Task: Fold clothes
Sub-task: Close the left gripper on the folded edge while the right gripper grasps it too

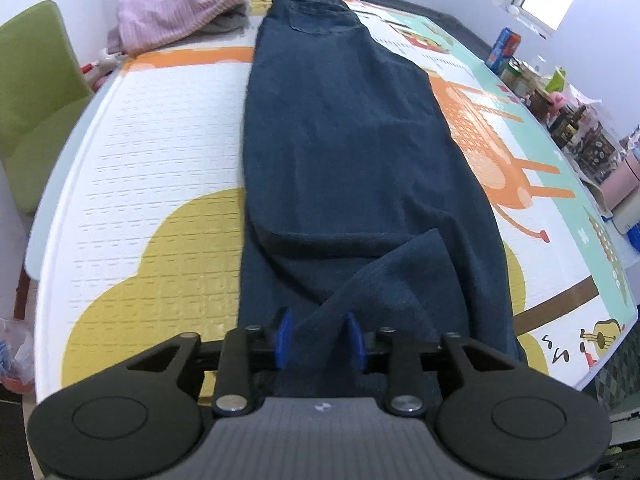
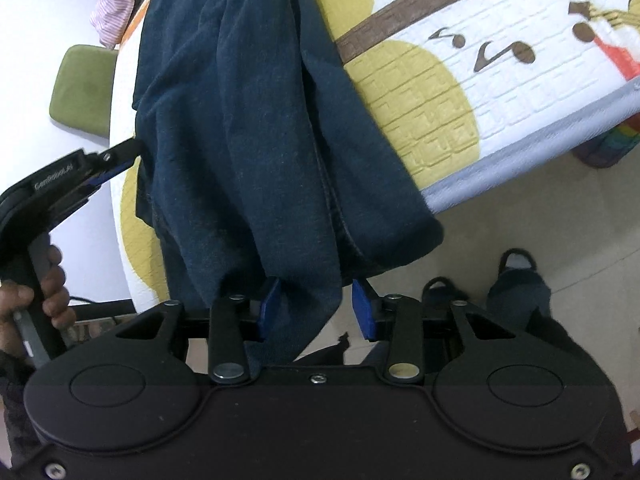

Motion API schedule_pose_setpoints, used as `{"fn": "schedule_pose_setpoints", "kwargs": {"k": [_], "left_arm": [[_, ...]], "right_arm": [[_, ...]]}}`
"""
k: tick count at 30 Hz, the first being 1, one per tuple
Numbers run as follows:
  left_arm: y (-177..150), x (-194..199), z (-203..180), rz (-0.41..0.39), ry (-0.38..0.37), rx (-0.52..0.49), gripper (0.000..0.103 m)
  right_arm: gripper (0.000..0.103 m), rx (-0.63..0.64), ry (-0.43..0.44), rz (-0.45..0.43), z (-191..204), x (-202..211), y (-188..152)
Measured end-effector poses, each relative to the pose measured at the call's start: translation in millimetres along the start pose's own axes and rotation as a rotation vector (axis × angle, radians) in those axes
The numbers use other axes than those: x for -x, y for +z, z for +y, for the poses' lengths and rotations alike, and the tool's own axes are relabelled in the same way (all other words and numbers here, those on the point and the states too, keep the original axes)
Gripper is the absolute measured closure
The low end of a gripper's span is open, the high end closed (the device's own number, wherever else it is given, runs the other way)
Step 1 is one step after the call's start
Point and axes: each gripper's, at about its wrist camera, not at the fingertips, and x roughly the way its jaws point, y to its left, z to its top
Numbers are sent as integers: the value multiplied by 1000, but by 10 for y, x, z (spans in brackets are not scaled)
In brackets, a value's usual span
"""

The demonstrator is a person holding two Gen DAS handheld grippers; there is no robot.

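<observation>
A table covered by a printed play mat (image 1: 160, 152) carries dark blue jeans (image 1: 340, 140) laid lengthwise, waistband at the far end, leg ends reaching the near edge and hanging slightly over it. A green chair (image 1: 36, 92) stands beside the table on one side; a crumpled pink striped garment (image 1: 176, 12) lies at the far corner, just beside the waistband. Boxes and jars (image 1: 560, 100) crowd the opposite side.

The left gripper (image 1: 320, 338) has a fold of one leg hem running between its blue pads (image 1: 285, 336); the jaws are partly spread and the cloth fills the gap, but whether the pads press on it cannot be told. The right gripper (image 2: 316, 312) has jaws partly apart, with hanging denim between them touching only the left-side pad. A hand (image 2: 36, 296) grips the left gripper's handle.
</observation>
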Motion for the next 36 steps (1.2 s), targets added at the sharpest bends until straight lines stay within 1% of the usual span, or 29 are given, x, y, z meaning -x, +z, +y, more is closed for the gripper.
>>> {"fn": "schedule_pose_setpoints", "kwargs": {"k": [2,4,6,7,9,10,11,13,18,21,24,31,36], "left_arm": [[23,-69,-36,13,-6,-4,68],[43,-127,-69,24,-8,-12,65],[59,-191,-97,37,-1,-14,64],[61,-212,-108,42,3,-14,64],[60,-240,-130,47,3,-21,65],[57,-247,-139,50,4,-26,67],[54,-254,-149,53,4,-32,68],[53,-259,-151,68,3,-32,83],[21,-218,-189,95,-2,-50,92],[-28,-148,-188,105,-15,-48,94],[-80,-85,-160,119,-18,-26,94],[-253,84,-47,153,-29,29,95],[-410,203,-27,163,-19,42,95]], "right_arm": [[65,-9,17,5,6,-28,3],[63,-16,28,5,24,-60,2],[64,-20,38,1,30,-76,-4],[67,-21,43,-4,30,-78,-10],[75,-20,53,-17,31,-66,-29],[86,-21,59,-24,32,-54,-40],[91,-22,64,-33,27,-40,-43],[95,-19,69,-52,24,-5,-47],[97,30,50,-101,71,137,-41],[98,71,29,-147,106,268,-19],[98,108,8,-187,146,379,13],[98,152,-32,-226,143,517,83],[98,166,-57,-214,89,557,100]]}}
